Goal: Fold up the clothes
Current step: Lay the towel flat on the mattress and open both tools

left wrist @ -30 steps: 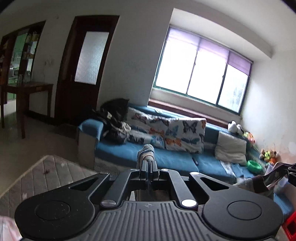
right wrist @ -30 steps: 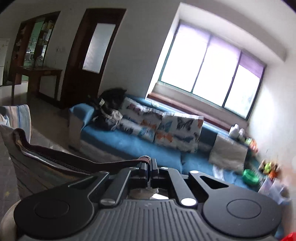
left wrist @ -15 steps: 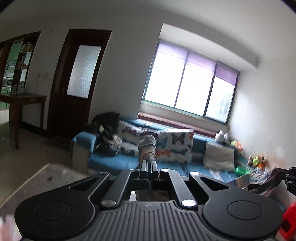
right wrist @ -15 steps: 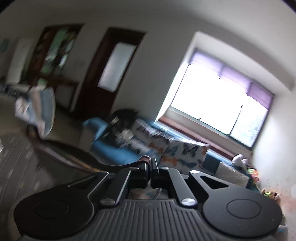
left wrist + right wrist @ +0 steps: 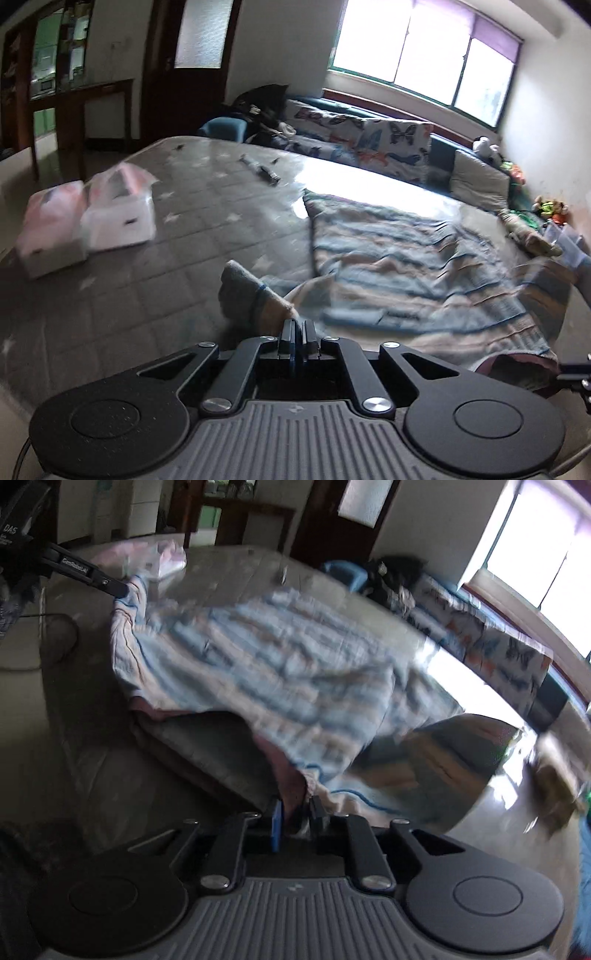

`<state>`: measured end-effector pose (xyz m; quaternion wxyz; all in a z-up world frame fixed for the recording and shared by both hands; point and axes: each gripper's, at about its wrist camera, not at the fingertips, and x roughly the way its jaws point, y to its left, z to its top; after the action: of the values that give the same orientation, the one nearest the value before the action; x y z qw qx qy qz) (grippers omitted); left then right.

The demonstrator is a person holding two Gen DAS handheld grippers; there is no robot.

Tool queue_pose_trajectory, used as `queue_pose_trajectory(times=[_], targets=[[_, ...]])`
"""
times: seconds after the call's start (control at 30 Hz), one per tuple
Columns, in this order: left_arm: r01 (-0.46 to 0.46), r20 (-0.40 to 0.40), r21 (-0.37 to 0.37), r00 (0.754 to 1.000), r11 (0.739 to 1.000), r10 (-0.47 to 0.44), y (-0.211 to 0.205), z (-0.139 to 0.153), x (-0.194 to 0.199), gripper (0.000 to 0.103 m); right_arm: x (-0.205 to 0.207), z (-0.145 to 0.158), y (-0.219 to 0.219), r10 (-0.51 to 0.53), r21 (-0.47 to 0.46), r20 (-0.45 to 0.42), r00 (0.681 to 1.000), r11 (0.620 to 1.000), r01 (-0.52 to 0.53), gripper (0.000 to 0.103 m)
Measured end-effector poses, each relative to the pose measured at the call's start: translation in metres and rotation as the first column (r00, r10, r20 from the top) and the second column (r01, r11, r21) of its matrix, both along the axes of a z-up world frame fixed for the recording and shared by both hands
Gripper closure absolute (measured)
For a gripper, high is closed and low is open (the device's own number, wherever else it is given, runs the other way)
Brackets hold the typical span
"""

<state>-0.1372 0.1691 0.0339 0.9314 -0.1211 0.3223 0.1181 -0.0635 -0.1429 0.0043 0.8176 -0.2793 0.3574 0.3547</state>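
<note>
Two grippers hold one striped garment [image 5: 413,258] over a quilted mattress [image 5: 155,266] under clear plastic sheeting. The garment, banded in blue, beige and white, lies spread across the right half of the mattress, creased, with its near hem drooping over the front edge toward the person.

Left gripper [image 5: 297,330]: its jaws have just been opening a little, yet only a thin slit shows between them and a cuff-like end of the garment stands bunched right at the tips, still pinched. In the right wrist view the same gripper [image 5: 120,589] reaches in from the upper left, its tip on the far corner of the cloth.

Right gripper [image 5: 295,814]: its jaws have also just been parting slightly; a pinkish fold of the hem sits between the blue-padded finger [image 5: 277,825] and the other one, and both press on it. The picture is smeared, so fine detail of the grip is unclear.

Near the left edge of the mattress sit two white boxes [image 5: 88,225] side by side. Some small dark thing [image 5: 260,170] lies near the far edge. Beyond the mattress stands a blue sofa [image 5: 441,147] with butterfly-print cushions [image 5: 388,142], below a bright window [image 5: 417,44].
</note>
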Motion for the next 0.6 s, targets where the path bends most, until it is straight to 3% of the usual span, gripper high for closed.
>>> queue_pose_trajectory(times=[0.03, 0.07, 0.1, 0.17, 0.23, 0.3, 0.37, 0.6], targets=[[-0.013, 0.002, 0.014, 1.0, 1.0, 0.013, 0.002, 0.003, -0.002, 0.093, 0.0, -0.002, -0.005, -0.011, 0.001, -0.019, 1.0, 1.0, 0.011, 0.089], [-0.025, 0.007, 0.021, 1.0, 0.999, 0.025, 0.005, 0.006, -0.004, 0.085, 0.002, -0.001, -0.01, -0.023, 0.001, -0.028, 0.999, 1.0, 0.023, 0.089], [-0.034, 0.013, 0.029, 0.999, 0.999, 0.034, 0.006, 0.011, -0.005, 0.069, 0.004, -0.001, -0.015, -0.035, 0.001, -0.037, 0.999, 0.999, 0.035, 0.089], [-0.047, 0.031, 0.052, 0.998, 0.998, 0.045, 0.007, 0.021, -0.007, 0.049, 0.015, 0.006, -0.026, -0.083, 0.018, -0.028, 0.996, 0.996, 0.083, 0.089], [-0.042, 0.058, 0.069, 0.998, 0.997, 0.038, 0.004, 0.029, -0.006, 0.043, 0.028, 0.013, -0.036, -0.138, 0.041, -0.011, 0.99, 0.99, 0.138, 0.089], [-0.031, 0.082, 0.078, 0.996, 0.996, 0.025, 0.0, 0.036, -0.003, 0.028, 0.044, 0.019, -0.047, -0.199, 0.064, 0.005, 0.98, 0.978, 0.198, 0.086], [-0.013, 0.09, 0.082, 0.996, 0.997, 0.005, -0.008, 0.036, 0.006, 0.019, 0.067, 0.02, -0.06, -0.27, 0.084, 0.018, 0.963, 0.96, 0.268, 0.083], [0.069, 0.078, 0.068, 0.994, 0.995, -0.074, -0.039, 0.021, 0.046, 0.005, 0.128, 0.008, -0.091, -0.438, 0.154, -0.017, 0.899, 0.887, 0.435, 0.082]])
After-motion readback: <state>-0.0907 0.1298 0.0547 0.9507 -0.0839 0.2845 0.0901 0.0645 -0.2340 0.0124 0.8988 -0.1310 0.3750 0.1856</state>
